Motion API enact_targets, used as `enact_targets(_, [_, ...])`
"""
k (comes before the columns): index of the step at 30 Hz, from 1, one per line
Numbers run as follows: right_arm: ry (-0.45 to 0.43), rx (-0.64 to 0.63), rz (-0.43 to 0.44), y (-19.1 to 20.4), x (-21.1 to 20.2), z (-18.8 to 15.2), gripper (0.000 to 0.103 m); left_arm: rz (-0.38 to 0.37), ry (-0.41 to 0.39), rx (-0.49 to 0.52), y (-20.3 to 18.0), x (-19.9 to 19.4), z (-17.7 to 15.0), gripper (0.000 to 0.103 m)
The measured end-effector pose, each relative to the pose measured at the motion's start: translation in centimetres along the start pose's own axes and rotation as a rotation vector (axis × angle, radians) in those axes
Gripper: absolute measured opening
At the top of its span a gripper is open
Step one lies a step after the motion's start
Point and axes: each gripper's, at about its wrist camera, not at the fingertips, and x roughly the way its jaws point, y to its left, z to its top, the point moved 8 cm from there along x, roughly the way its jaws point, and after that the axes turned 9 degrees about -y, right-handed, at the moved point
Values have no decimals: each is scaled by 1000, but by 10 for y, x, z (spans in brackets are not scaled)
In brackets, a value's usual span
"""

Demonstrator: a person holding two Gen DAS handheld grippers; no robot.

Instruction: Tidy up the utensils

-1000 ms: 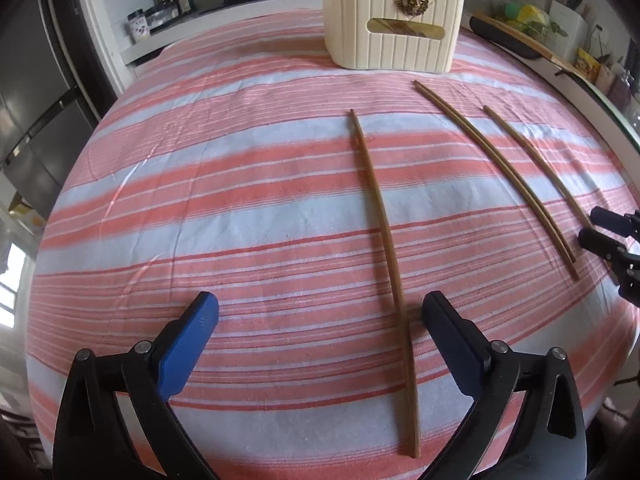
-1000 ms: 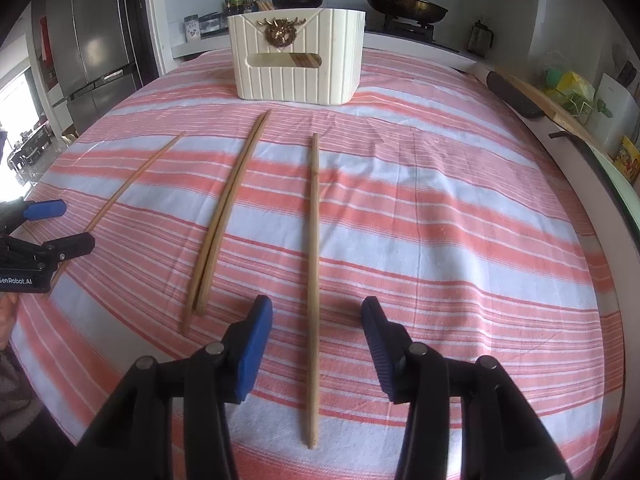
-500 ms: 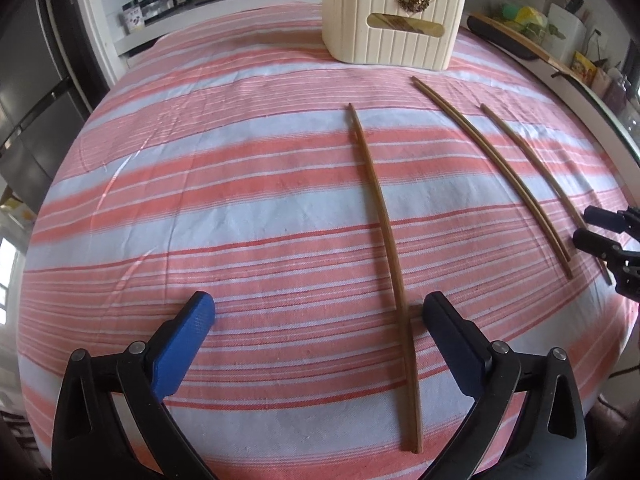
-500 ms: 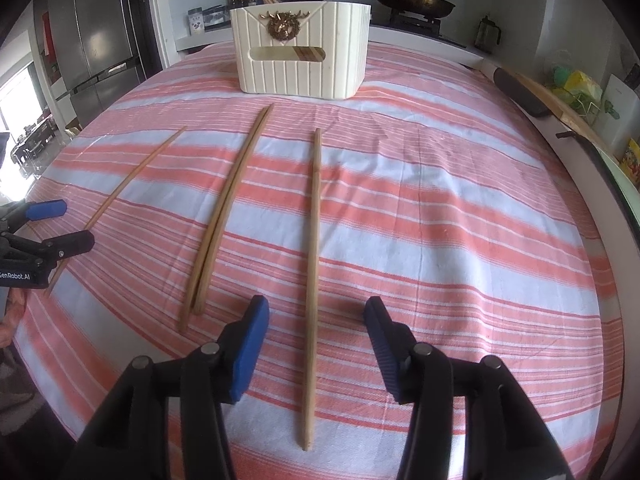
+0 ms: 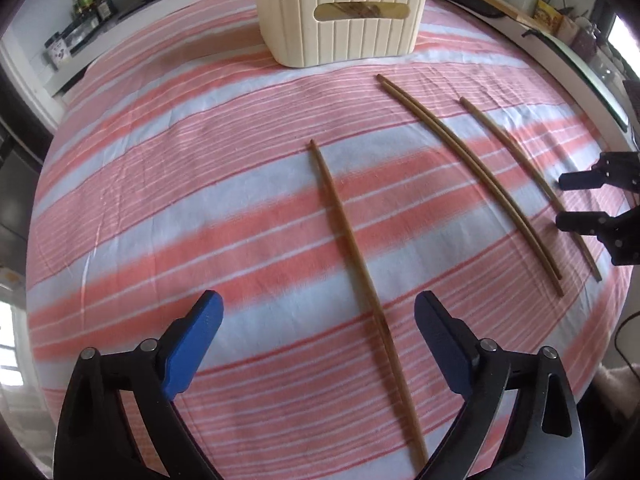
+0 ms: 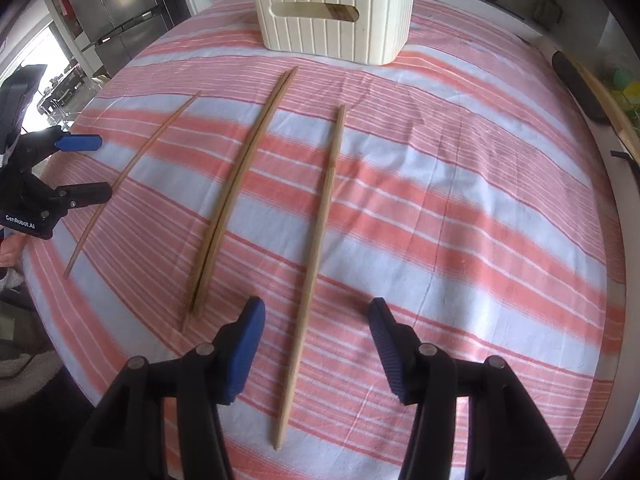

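Four long wooden chopsticks lie flat on the striped cloth of the desk (image 5: 160,184), all pointing toward the cream ribbed holder (image 5: 344,12) that stands at the far end, well ahead of both grippers. The left gripper (image 5: 318,320) hangs wide open and empty, with a single chopstick (image 5: 352,248) passing between its fingers, nearer the right finger. The right gripper (image 6: 316,320) is likewise spread wide and empty, straddling another single chopstick (image 6: 316,248) that runs straight ahead of it. To the left of the right gripper lies a touching pair (image 6: 236,200), and beyond that the left gripper's stick again.

These sticks look thin, light and stiff, with a smooth finish, so they will likely slip or swivel in the pads if pinched off balance. Lying flat on soft cloth, they give little height to bite; the fingers will probably need to press down into the fabric on both sides. A hold near the thicker near end, or close to the middle, seems safest for tipping a stick upright into the holder. The paired sticks may roll apart if only one is caught.
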Motion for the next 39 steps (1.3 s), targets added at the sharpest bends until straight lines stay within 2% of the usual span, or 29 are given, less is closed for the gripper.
enact_targets(2, [2,-22,-15,-2,8,14,55,0,20,-11,3,12,7,85])
enact_targets(4, [1,-37,-34,-3,18,31,51,8,11,-14,5,17,17,84])
enact_targets(7, [-17,-29,-45,-5,33,61,45,6,6,-29,3,22,32,70])
enact_targets(10, [-49,-4,-65,-6,46,88,34,13,-11,-27,-1,27,46,37])
enact_targets(11, [-57,5,-64,-6,49,95,19,16,-22,-25,-2,27,51,13])
enact_targets(12, [-60,13,-66,-5,51,99,12,15,-25,-26,-4,28,53,6])
enact_targets(13, [-66,22,-72,-5,52,103,7,12,-35,-36,-4,28,55,6])
enact_targets(16, [-98,30,-74,-2,50,106,6,-6,-88,-73,-4,20,59,4])
enact_targets(19, [-186,50,-49,-1,26,109,6,-35,-177,-115,-2,-11,61,4])
enact_targets(24, [-389,16,-13,12,-52,110,6,-75,-357,-126,0,-85,67,4])
enact_targets(32, [-618,-15,2,34,-160,96,6,-111,-587,-146,-4,-173,63,4])
enact_targets(36, [-700,-26,-13,38,-185,91,6,-142,-623,-201,2,-193,57,4])
enact_targets(39, [-735,-58,-40,41,-194,93,6,-137,-638,-215,8,-198,59,3])
